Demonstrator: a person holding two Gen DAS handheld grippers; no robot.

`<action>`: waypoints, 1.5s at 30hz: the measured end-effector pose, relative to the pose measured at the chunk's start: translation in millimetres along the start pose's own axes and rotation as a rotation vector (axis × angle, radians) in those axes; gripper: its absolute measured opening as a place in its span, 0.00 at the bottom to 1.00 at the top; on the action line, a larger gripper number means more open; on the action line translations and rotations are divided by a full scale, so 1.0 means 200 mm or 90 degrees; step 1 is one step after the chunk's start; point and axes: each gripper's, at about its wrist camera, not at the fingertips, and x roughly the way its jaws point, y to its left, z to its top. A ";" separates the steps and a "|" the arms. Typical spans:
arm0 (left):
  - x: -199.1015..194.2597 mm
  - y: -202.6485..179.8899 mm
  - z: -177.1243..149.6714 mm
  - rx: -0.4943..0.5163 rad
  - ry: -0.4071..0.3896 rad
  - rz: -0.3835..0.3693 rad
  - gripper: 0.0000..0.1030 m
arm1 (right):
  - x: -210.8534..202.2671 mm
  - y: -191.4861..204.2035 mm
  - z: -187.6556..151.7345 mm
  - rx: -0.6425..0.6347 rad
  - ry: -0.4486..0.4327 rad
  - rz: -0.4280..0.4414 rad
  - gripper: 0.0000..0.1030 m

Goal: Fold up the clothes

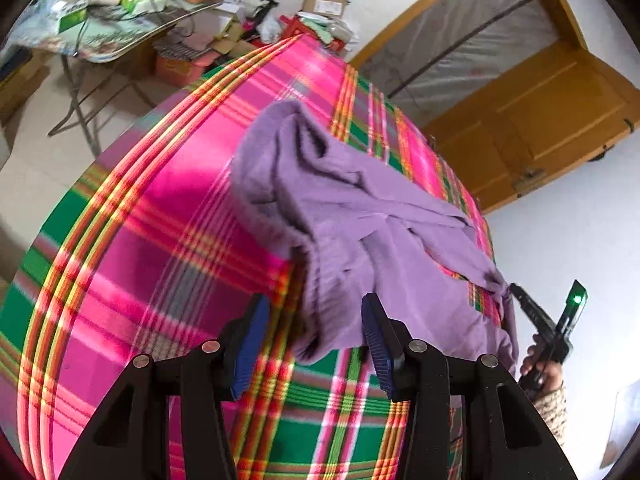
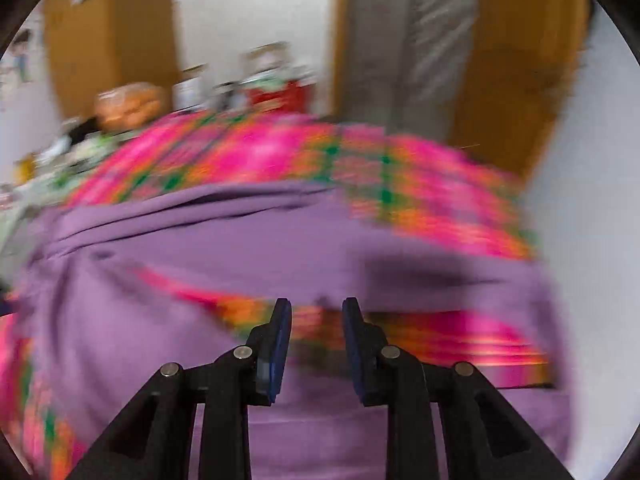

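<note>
Left claw: spread, holding nothing; its right finger sits just in front of the garment's near hem, and whether it touches cannot be told.
Blanket: pink, green and orange plaid, covering the whole worktop.
Garment: purple, crumpled, lying on the blanket toward the far right corner of the worktop; one bunched part stands raised at its far end, a flatter part spreads toward the right edge.
Garment corner: at the right edge it is drawn to a point that meets the tip of the right claw, seen from the left wrist.
Right claw: in its own blurred view the fingers stand apart, above purple cloth; whether it pinches the cloth cannot be told.
Hand: grips the right claw's handle beyond the right edge.
</note>
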 end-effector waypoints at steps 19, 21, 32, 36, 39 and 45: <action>0.08 0.05 -0.02 -0.016 0.036 -0.020 0.53 | 0.40 0.56 0.12 -0.061 0.042 0.231 0.48; 0.10 0.06 -0.01 -0.020 0.043 -0.019 0.53 | 0.42 0.61 0.14 -0.066 0.040 0.238 0.48; 0.17 0.02 0.02 -0.006 0.053 -0.003 0.53 | 0.41 0.70 0.10 -0.098 0.033 0.250 0.07; 0.19 0.00 0.02 -0.010 0.046 -0.003 0.51 | 0.37 0.60 0.07 -0.052 0.028 0.262 0.07; 0.19 -0.02 0.02 -0.005 0.050 0.001 0.46 | 0.30 0.52 0.03 -0.028 0.012 0.261 0.07; 0.21 -0.05 0.00 0.012 0.066 -0.001 0.19 | 0.15 0.40 -0.03 0.012 -0.013 0.257 0.07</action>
